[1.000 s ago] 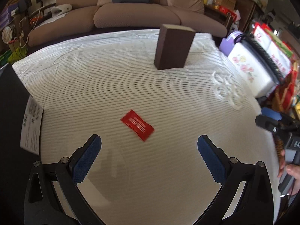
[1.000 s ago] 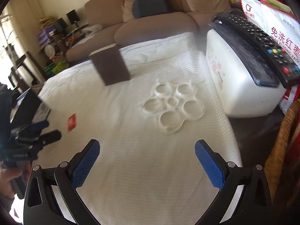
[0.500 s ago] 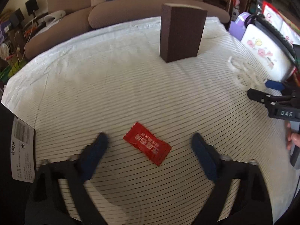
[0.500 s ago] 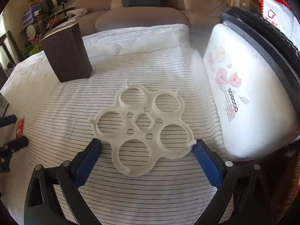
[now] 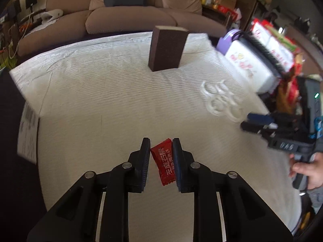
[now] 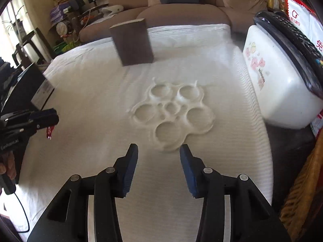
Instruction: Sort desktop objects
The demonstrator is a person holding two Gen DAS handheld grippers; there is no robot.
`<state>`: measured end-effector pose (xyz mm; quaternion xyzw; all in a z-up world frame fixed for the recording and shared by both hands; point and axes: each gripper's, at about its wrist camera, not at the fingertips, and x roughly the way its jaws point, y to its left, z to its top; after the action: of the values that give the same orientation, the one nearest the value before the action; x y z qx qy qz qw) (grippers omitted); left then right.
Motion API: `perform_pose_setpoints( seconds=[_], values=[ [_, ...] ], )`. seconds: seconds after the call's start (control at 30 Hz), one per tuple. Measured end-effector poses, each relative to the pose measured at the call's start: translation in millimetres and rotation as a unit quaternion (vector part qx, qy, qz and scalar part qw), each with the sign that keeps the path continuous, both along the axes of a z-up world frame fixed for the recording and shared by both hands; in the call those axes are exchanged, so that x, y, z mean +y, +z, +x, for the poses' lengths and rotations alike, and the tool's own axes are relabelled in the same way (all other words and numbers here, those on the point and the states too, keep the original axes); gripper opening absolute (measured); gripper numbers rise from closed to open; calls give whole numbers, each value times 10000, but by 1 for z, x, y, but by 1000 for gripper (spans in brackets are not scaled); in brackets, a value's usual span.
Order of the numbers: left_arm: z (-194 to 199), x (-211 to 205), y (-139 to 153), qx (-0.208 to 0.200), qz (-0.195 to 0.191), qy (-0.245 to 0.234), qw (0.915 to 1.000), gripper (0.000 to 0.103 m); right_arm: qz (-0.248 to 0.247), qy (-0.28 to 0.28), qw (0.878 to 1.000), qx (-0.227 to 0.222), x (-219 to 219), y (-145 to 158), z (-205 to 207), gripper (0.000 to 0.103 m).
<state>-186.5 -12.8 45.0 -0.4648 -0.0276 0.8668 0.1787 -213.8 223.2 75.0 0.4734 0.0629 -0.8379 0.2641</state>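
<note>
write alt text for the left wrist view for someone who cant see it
The left gripper, whose jaws have just been closing, pinches a red snack packet above a white striped cloth. Beyond stand a brown block and a flat white ring tray, with the right gripper at the right edge.

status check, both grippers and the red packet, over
left gripper just closed on red packet. right gripper closing, empty, short of white ring tray. nothing blocking.
</note>
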Motion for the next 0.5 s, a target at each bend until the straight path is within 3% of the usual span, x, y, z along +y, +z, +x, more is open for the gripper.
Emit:
perform_pose_setpoints(
  seconds=[0.2, 0.5],
  values=[
    [85, -26, 44, 154, 458, -69, 9988, 20, -270, 460, 9984, -187, 2, 16, 76, 44],
    [188, -79, 86, 150, 1134, 88, 9934, 20, -699, 543, 9942, -618, -1, 30, 136, 45]
  ],
)
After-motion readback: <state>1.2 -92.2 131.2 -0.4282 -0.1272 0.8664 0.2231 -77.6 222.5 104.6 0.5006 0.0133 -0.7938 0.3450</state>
